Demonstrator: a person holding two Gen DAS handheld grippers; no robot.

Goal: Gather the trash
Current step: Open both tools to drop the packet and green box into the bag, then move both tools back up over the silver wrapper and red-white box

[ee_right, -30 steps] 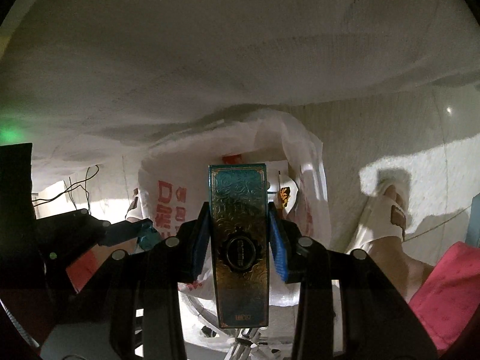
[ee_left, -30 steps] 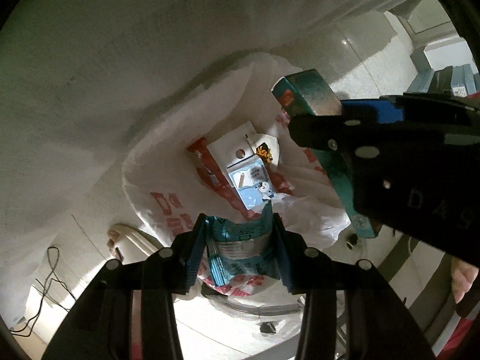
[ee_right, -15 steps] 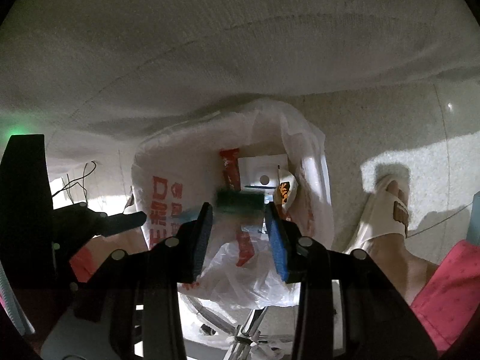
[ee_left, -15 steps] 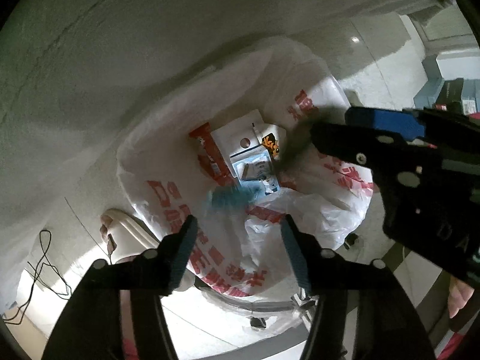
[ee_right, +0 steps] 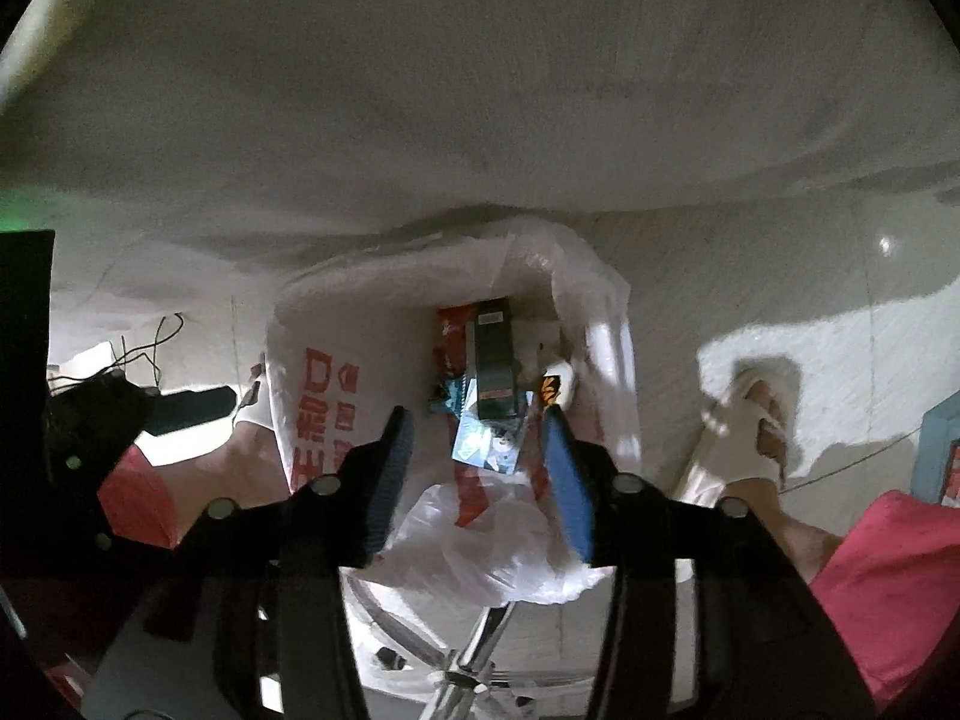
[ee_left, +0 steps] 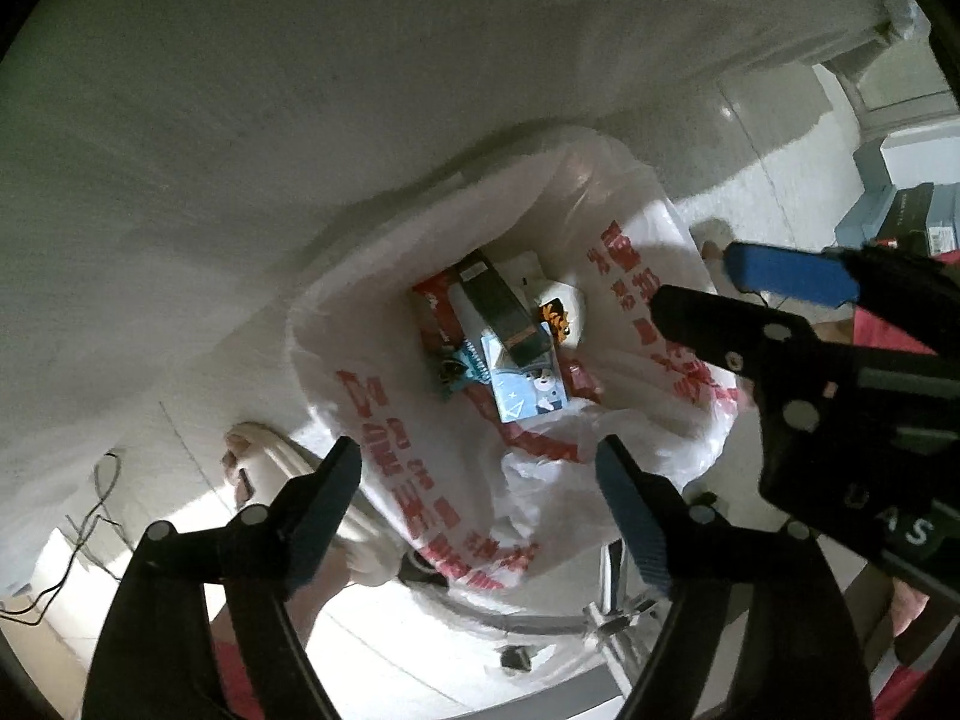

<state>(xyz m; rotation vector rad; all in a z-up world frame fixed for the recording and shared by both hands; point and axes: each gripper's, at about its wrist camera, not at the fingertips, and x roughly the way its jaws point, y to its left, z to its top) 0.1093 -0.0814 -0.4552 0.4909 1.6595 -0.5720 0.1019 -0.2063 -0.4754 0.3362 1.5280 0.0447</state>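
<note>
In the left wrist view, the left gripper (ee_left: 480, 474) pointed straight down over the open mouth of a white plastic bag (ee_left: 384, 438) printed with red characters. Its jaws were spreading wider, and nothing lay between them. The trash sat at the bottom of the bag: a dark teal box (ee_left: 498, 306) lay on top, with a red wrapper (ee_left: 429, 312) beside it, a crumpled teal packet (ee_left: 459, 369) just below, and a light blue card (ee_left: 528, 387) partly under the box. The right gripper (ee_left: 696, 282) reached in from the right edge, over the bag's far rim.

In the right wrist view, the right gripper (ee_right: 477, 438) hung over the same bag (ee_right: 312, 396), jaws opening and empty. The dark teal box (ee_right: 495, 360) lay lengthwise among the other pieces. A foot in a white slipper (ee_right: 744, 426) stood on the floor (ee_right: 780, 276) just beside the bag, and a chair base (ee_right: 468, 654) showed beneath it.

The thin bag looked slack, its near edge folded inward, so a low jaw could have snagged the film and tipped the contents out. With both grippers crowded over one opening, they might also have knocked together on withdrawal.
</note>
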